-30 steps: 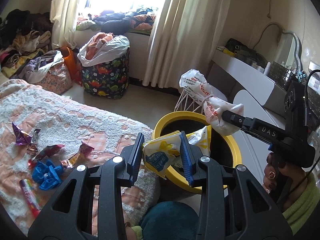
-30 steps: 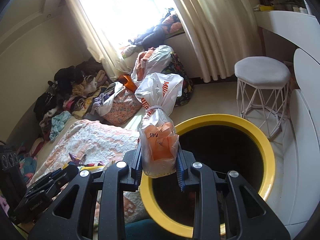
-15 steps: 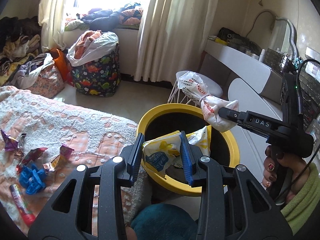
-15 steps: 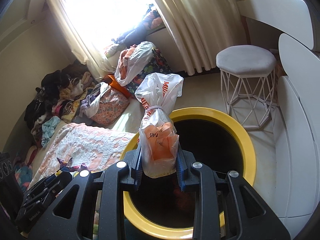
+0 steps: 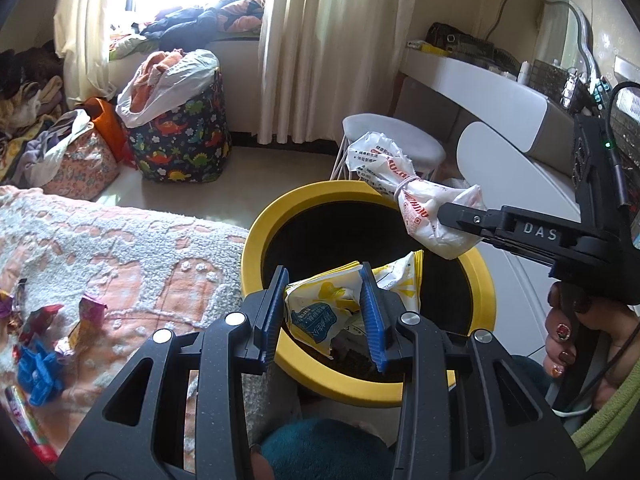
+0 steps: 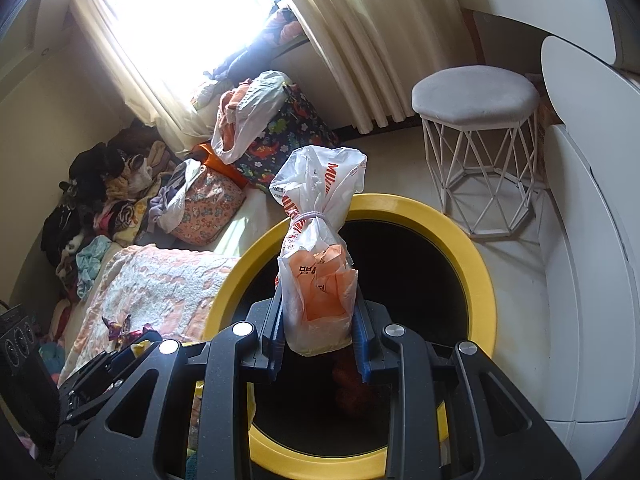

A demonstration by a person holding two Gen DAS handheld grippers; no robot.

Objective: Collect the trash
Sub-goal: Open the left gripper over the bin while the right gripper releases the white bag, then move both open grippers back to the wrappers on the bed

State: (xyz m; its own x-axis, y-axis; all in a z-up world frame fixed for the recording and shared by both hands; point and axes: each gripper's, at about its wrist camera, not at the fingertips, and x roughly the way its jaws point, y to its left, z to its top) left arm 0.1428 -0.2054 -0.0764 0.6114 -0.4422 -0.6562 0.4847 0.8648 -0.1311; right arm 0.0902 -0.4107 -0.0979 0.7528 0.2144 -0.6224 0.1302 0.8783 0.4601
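Observation:
My left gripper [image 5: 326,314] is shut on a yellow and white snack bag [image 5: 320,312] and holds it over the near rim of the yellow-rimmed black bin [image 5: 280,216]. My right gripper [image 6: 318,332] is shut on a tied white plastic bag with orange contents [image 6: 320,280], upright over the bin's opening [image 6: 472,240]. In the left wrist view the right gripper [image 5: 444,216] holds that bag [image 5: 416,204] above the bin's far right rim. Several wrappers [image 5: 40,340] lie on the peach blanket at left.
The bed with the peach blanket [image 5: 120,248] borders the bin on the left. A white wire stool [image 6: 476,120] stands behind the bin, white furniture [image 6: 592,240] to its right. A dinosaur-print hamper [image 5: 180,136] and clothes piles sit by the window.
Both grippers have moved closer over the bin with their bags still held; the bin now fills more of both views.

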